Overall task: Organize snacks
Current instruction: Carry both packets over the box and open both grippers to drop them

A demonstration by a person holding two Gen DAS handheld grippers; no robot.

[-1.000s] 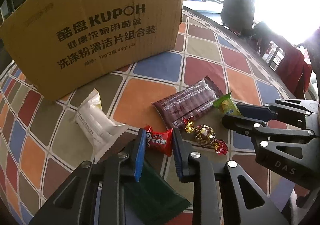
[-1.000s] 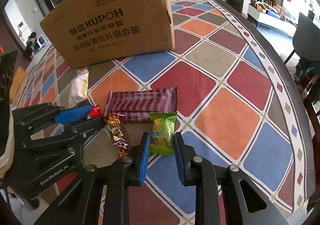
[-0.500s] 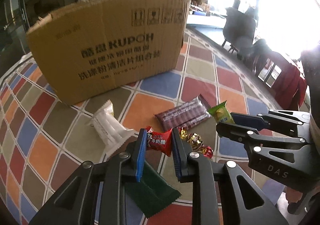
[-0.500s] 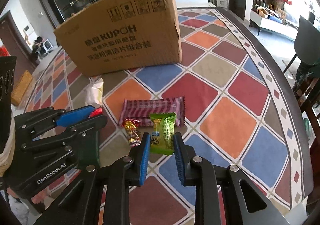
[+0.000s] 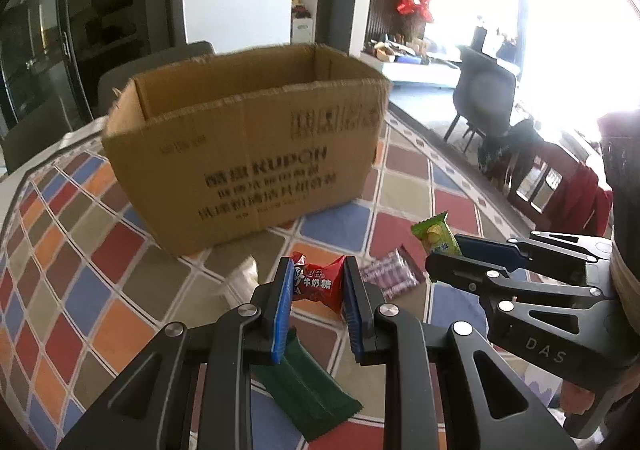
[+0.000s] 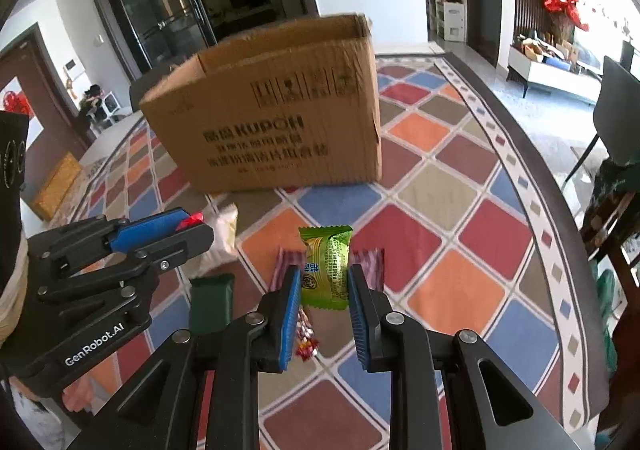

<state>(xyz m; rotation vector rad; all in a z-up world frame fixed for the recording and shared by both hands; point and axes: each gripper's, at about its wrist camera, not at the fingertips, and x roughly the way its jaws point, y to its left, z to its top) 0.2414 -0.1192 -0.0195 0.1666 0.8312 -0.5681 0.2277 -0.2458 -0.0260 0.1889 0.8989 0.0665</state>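
Cardboard box (image 5: 256, 153) is the biggest thing I see: open top, long axis across both views, printed side facing me, standing on the chequered tablecloth (image 5: 80, 282) at the far side. Print on it is motion-blurred

Both my grippers point steeply down toward the table, side by side. In the right view the left one sits at the left edge; in the left view the right one sits at the right edge

Left gripper (image 5: 318, 282): jaws clamped on the red candy (image 5: 318, 282), nothing else in them. Candy sits crosswise between the blue pads, long axis left-right, twisted ends against the pads, label facing me. It's off the cloth, in front of the box's near wall

Right gripper (image 6: 324, 282): jaws clamped on the green snack packet (image 6: 326, 268). Packet stands upright, long axis along the fingers, crimped top edge pointing toward the box, lower half between the pads. Also off the cloth

On the cloth under me:
- maroon striped wrapper (image 6: 370, 260), long axis left-right, mostly hidden behind the green packet
- white packet (image 6: 220, 238) near the box's front left corner, partly behind the left gripper
- dark green packet (image 6: 211, 304), long axis pointing toward the box, between the two grippers in the right view
- small foil candy (image 6: 306, 338) below the right fingers, too blurred to give a heading
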